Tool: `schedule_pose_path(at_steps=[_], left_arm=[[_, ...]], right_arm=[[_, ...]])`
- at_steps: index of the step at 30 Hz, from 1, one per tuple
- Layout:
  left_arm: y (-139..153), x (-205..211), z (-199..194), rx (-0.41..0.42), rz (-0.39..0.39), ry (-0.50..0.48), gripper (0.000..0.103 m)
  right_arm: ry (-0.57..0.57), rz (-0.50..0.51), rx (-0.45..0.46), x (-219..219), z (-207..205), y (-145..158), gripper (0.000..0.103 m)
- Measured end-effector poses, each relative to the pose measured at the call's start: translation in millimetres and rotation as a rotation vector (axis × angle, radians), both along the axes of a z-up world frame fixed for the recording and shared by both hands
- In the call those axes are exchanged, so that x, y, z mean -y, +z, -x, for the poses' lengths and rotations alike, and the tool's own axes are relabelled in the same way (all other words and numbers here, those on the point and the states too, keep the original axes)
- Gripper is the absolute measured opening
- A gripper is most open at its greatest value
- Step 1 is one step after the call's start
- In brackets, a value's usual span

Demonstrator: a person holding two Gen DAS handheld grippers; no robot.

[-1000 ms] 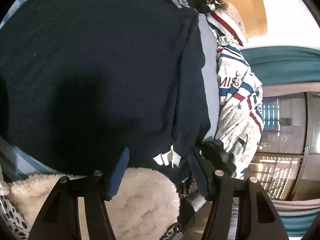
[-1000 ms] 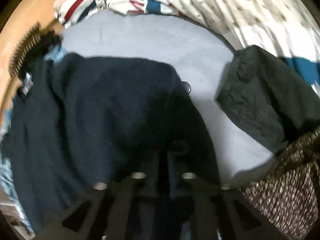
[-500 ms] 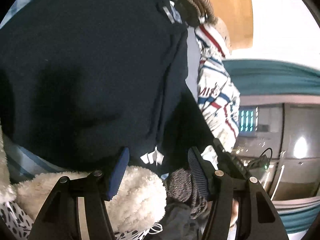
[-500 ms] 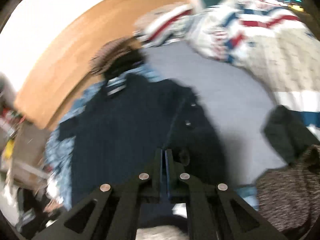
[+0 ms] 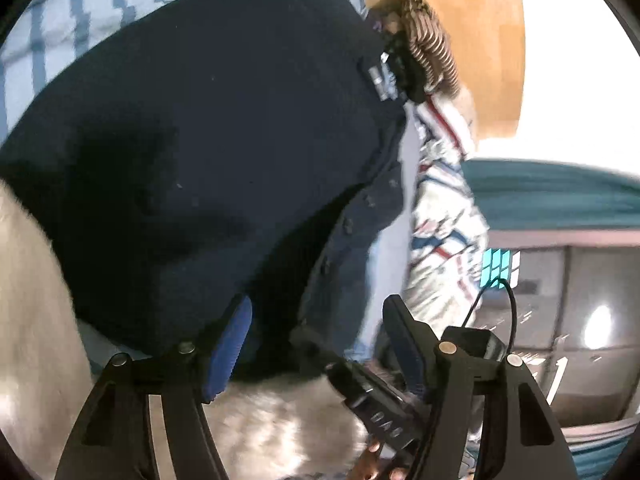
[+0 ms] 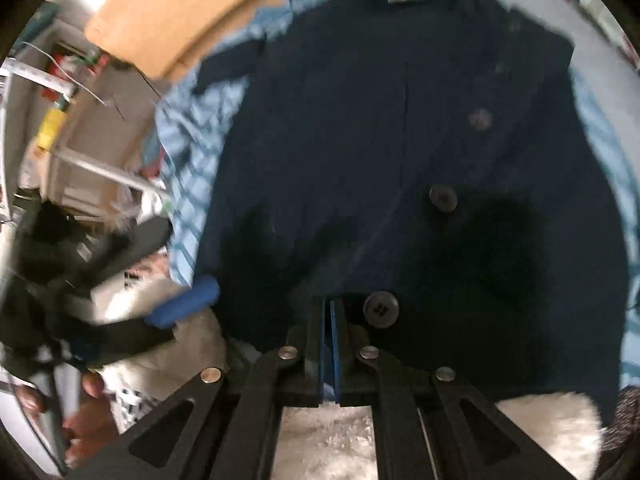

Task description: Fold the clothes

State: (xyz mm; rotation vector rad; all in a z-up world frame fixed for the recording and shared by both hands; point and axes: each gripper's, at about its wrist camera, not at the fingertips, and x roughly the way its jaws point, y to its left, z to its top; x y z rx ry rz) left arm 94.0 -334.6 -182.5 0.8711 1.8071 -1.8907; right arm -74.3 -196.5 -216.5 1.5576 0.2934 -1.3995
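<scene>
Bed-spread navy cardigan (image 6: 400, 140), right gripper (image 6: 329, 344) newly at hem.

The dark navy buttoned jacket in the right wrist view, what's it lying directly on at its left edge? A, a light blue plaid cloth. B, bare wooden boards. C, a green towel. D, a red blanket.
A: the dark navy buttoned jacket is spread flat, and a light blue plaid cloth shows from under its left edge.

matt navy cloth jacket (image 6: 400, 140), fluffy cream fleece (image 6: 332, 440)
</scene>
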Motion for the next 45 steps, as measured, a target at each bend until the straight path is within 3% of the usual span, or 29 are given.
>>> schedule_pose_path(at_steps=[4, 8, 13, 16, 19, 21, 25, 30, 32, 33, 34, 36, 39, 43, 45], left_arm=[[-29.6, 5.6, 30.4, 0.074, -0.009, -0.113, 0.069], [-67.9, 1.7, 47.0, 0.052, -0.115, -0.175, 0.065], [-87.2, -12.7, 55.8, 0.051, -0.179, -0.230, 0.063], [-97.4, -21.0, 56.8, 0.059, -0.211, -0.251, 0.040], [-91.9, -25.9, 59.8, 0.107, -0.140, -0.266, 0.004], [-82.4, -24.2, 53.5, 0.087, -0.091, -0.241, 0.003], [-79.1, -19.3, 34.5, 0.088, -0.106, -0.200, 0.002], [-93.2, -17.8, 24.4, 0.208, -0.092, -0.181, 0.002], [-94.9, -20.0, 27.7, 0.243, -0.063, -0.196, 0.002], [-96.6, -21.4, 30.7, 0.253, -0.056, -0.206, 0.002], [-98.0, -22.6, 31.8, 0.259, -0.055, -0.215, 0.002], [-100.1, -24.8, 32.7, 0.268, -0.053, -0.230, 0.002], [-96.6, -27.1, 32.2, 0.282, -0.042, -0.249, 0.002], [-87.1, -31.7, 32.0, 0.319, 0.035, -0.274, 0.002], [-90.1, -31.3, 31.3, 0.325, 0.040, -0.269, 0.002]], right_arm=[[-0.005, -0.075, 0.074, -4.5, -7.6, -33.4, 0.004], [-0.008, -0.082, 0.097, -12.8, -11.7, -40.2, 0.004], [0.003, -0.076, 0.102, -15.2, -16.8, -39.8, 0.004], [0.020, -0.072, 0.105, -15.9, -22.3, -38.7, 0.004], [0.035, -0.068, 0.107, -16.6, -27.7, -37.3, 0.004], [0.038, -0.061, 0.107, -17.8, -28.9, -35.4, 0.004], [0.060, -0.074, 0.082, -19.1, -34.8, -32.9, 0.003], [0.110, -0.116, 0.016, -15.0, -49.5, -34.9, 0.004], [0.121, -0.137, -0.024, -13.7, -52.7, -34.1, 0.010], [0.126, -0.145, -0.031, -13.6, -53.9, -32.7, 0.016], [0.129, -0.145, -0.024, -14.3, -54.4, -28.8, 0.033], [0.123, -0.120, -0.015, -13.8, -52.9, -17.5, 0.040], [0.056, -0.083, -0.042, -28.0, -38.3, 8.5, 0.045], [-0.136, -0.012, -0.077, -43.9, -1.8, 37.9, 0.057], [-0.219, 0.003, -0.106, -54.0, 15.9, 46.6, 0.057]])
